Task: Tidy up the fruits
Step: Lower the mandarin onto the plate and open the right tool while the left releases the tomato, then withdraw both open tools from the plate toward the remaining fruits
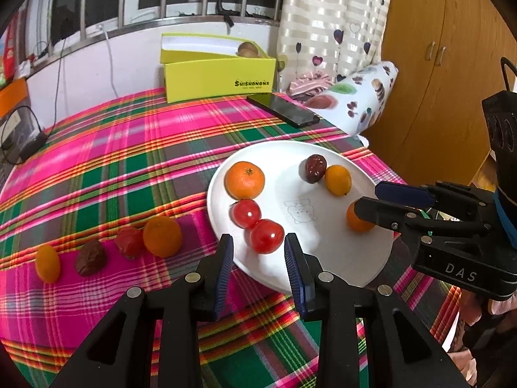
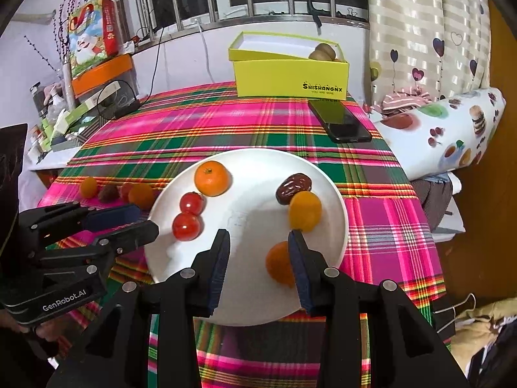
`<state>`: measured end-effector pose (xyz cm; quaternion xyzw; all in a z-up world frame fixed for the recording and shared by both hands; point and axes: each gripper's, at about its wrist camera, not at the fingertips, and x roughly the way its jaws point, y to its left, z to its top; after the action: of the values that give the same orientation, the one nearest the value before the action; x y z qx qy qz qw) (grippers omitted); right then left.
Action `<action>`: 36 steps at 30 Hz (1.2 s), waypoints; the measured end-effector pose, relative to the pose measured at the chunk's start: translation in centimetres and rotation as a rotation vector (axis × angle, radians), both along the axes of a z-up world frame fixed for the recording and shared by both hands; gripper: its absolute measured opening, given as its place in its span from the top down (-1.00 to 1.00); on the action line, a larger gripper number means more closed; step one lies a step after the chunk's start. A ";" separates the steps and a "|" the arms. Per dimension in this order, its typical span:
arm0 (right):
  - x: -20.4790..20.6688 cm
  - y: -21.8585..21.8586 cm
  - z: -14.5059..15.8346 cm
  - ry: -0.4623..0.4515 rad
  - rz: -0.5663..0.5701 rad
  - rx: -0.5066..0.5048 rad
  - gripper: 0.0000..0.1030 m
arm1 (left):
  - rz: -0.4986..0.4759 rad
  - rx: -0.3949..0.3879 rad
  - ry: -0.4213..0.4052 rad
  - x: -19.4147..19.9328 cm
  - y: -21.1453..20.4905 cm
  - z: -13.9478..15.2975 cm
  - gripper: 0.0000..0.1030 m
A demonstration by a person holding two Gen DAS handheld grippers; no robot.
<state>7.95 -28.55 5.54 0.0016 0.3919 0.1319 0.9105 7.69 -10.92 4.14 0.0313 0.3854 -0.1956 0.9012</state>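
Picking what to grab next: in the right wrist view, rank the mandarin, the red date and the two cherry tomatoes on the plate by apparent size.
1. Mandarin, clearly largest.
2. Red date.
3. Near cherry tomato and far cherry tomato: too alike to split; the near one looks bigger, maybe only from closeness. The date versus the tomatoes is also close.

The middle of the white plate (image 2: 336, 207) is free between the two tomatoes (image 2: 186, 225) and the kumquats (image 2: 305, 210), while the phone (image 2: 339, 121) and yellow box (image 2: 290, 74) block the far desk (image 2: 194, 129).
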 end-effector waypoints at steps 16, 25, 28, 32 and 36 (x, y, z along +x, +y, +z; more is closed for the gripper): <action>-1.0 1.8 0.8 -0.014 0.036 -0.011 0.25 | 0.045 -0.014 -0.016 -1.3 2.3 0.6 0.15; -1.0 2.9 0.8 -0.011 0.058 -0.014 0.25 | 0.062 -0.018 -0.013 -1.4 3.2 0.4 0.15; -0.9 3.4 0.8 -0.008 0.072 -0.015 0.25 | 0.074 -0.022 -0.008 -1.3 3.7 0.2 0.15; -0.8 4.2 0.6 -0.005 0.095 -0.016 0.25 | 0.096 -0.024 0.001 -1.1 4.6 -0.2 0.15; -0.6 5.1 0.6 -0.004 0.118 -0.017 0.25 | 0.125 -0.032 0.006 -1.1 5.9 -0.4 0.15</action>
<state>7.31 -23.41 6.16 -0.0294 0.3904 0.1821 0.9020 6.59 -4.98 3.73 -0.0075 0.3862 -0.1453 0.9109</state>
